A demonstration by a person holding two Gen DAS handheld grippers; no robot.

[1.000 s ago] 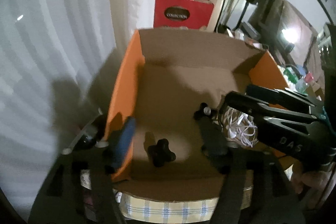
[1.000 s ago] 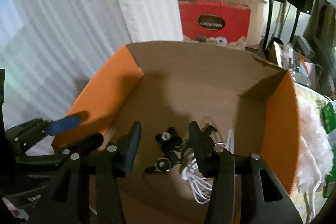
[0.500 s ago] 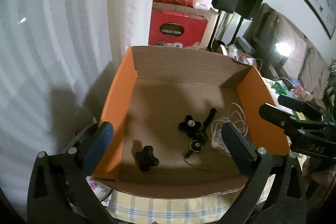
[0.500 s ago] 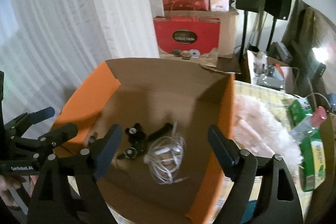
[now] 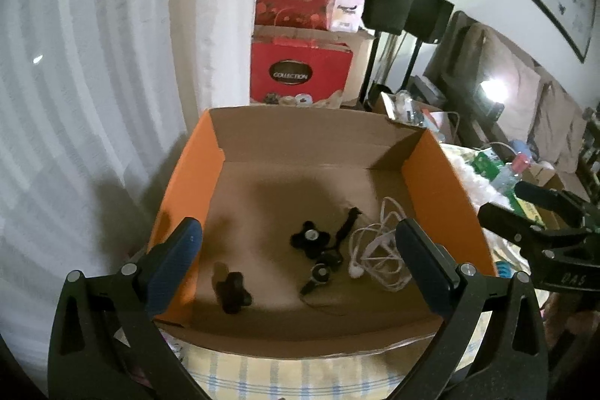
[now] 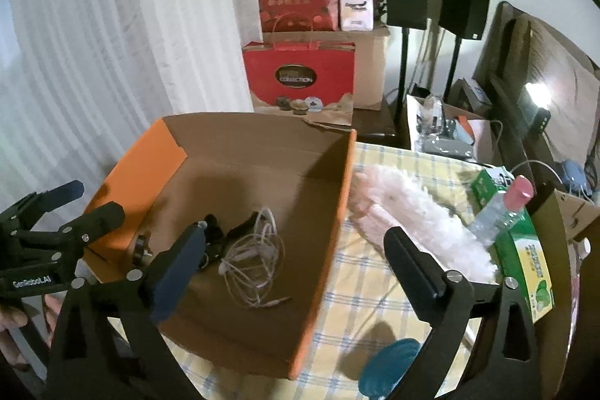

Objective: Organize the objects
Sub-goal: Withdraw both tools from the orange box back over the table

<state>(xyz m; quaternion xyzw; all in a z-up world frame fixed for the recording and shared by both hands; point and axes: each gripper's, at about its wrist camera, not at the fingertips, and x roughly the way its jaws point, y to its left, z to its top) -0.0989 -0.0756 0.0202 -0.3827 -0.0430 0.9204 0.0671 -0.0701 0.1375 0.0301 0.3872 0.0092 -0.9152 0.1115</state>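
Now both grippers hang over the box (image 5: 442, 182), jaws spread and gripping nothing; the right gripper (image 6: 296, 238) has just been opening. The left gripper (image 5: 300, 238) frames two black knobs (image 5: 309, 239), a strap and a white cable (image 6: 255, 257) on the box floor. Beside the box on the checked cloth (image 6: 375, 295) lie a fluffy duster (image 6: 420, 208), a bottle (image 6: 502, 208) and a green carton (image 6: 528, 261); red bags (image 6: 300, 81) stand behind.

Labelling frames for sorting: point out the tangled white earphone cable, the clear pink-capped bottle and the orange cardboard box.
tangled white earphone cable (image 6: 252, 265): right wrist view, coil.
clear pink-capped bottle (image 6: 498, 212): right wrist view, body.
orange cardboard box (image 5: 195, 171): left wrist view, left wall.
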